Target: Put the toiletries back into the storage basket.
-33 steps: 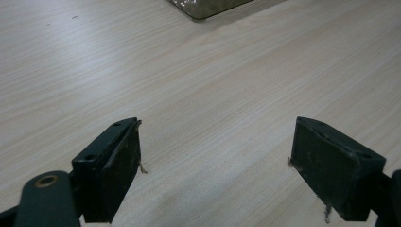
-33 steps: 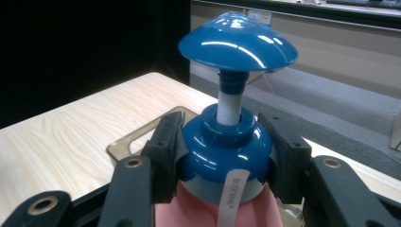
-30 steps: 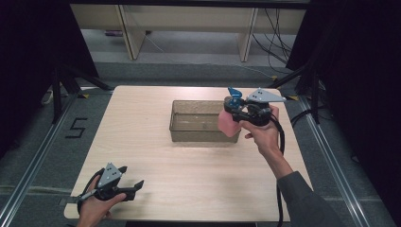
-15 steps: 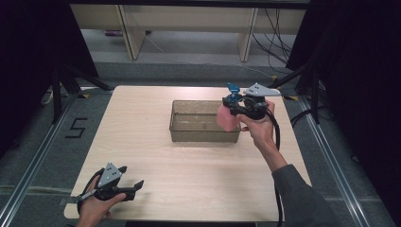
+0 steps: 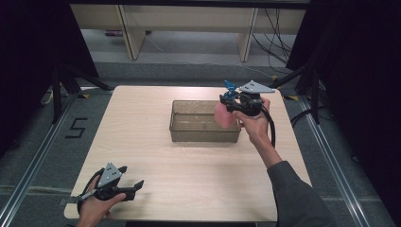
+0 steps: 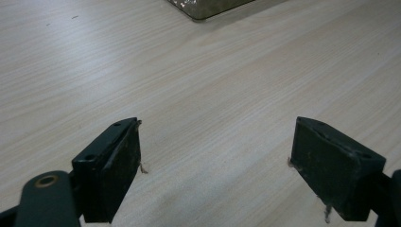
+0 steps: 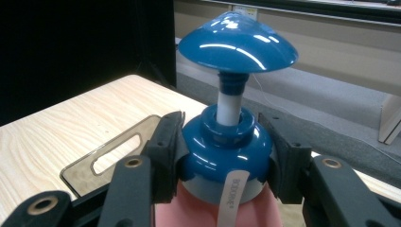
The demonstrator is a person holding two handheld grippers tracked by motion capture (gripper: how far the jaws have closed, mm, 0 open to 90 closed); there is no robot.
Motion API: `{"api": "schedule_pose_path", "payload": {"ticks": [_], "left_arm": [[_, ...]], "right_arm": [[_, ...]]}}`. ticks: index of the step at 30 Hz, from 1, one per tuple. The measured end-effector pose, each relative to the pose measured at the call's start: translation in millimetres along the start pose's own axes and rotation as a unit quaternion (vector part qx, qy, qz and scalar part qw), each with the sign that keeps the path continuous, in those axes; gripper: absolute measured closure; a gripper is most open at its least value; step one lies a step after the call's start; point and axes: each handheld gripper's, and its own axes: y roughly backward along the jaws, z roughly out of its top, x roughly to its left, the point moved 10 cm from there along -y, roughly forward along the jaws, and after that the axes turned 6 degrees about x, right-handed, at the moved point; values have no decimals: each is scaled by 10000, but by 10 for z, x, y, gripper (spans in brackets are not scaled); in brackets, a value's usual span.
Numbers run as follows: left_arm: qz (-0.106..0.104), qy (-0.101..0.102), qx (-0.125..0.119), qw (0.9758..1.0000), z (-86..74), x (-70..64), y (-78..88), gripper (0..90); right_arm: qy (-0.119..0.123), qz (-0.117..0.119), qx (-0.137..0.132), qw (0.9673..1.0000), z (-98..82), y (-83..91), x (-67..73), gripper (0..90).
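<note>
Pale wood table (image 5: 156, 142) on a grey floor, dark curtains at both sides, shelving at the back. Clear plastic bin (image 5: 198, 135) stands right of the table's middle. Right gripper (image 5: 232, 103) is raised at the bin's right end, jaws clamped on the blue collar of a pink pump bottle (image 5: 225, 115); in the right gripper view the bottle (image 7: 227, 156) stands upright between the pads, blue pump head on top, white label strip down its front. Left gripper (image 5: 126, 188) rests at the near left table edge, in the person's hand, jaws wide apart over bare wood, nothing between them.
</note>
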Motion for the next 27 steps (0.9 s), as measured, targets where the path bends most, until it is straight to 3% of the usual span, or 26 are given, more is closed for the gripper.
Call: {"api": "schedule_pose_path", "payload": {"ticks": [2,5,8,14,15,16,17,19,21,22,23,24,27], "left_arm": [[-5,16,-17,10000,4,-4,0,163],[-18,17,-29,10000,6,-1,-1,163],[-3,-1,11,10000,-3,2,0,163],[-7,0,6,10000,-1,1,2,163],[-5,5,5,10000,-2,2,1,163],[-3,0,10,10000,-3,2,1,163],[-5,2,9,10000,-3,1,1,163],[-9,20,-16,10000,3,-4,2,163],[-25,19,-24,10000,5,-5,1,163],[-9,19,-15,10000,2,-3,1,163],[-10,22,-15,10000,2,-4,0,163],[-9,13,-14,10000,3,-3,1,163],[-20,-6,-7,10000,1,0,6,163]], "right_arm": [[-84,47,9,10000,2,-17,19,536],[23,-34,-2,10000,-1,-41,-12,536],[-119,-37,44,9999,-32,-70,-23,536],[15,-140,24,9999,-52,-105,-62,536],[-116,-104,72,9999,-72,-107,-39,536],[-16,-109,49,9999,-72,-115,-58,536],[-163,-55,87,9998,-92,-121,-36,536],[-41,-137,35,9999,-99,-133,-70,536],[-92,-113,88,9999,-136,-138,-72,536],[31,-194,47,9998,-137,-139,-105,536],[-123,-71,137,9998,-172,-151,-68,536],[-150,-135,149,9997,-185,-152,-75,536],[-86,-109,158,9998,-227,-185,-71,536]]}}
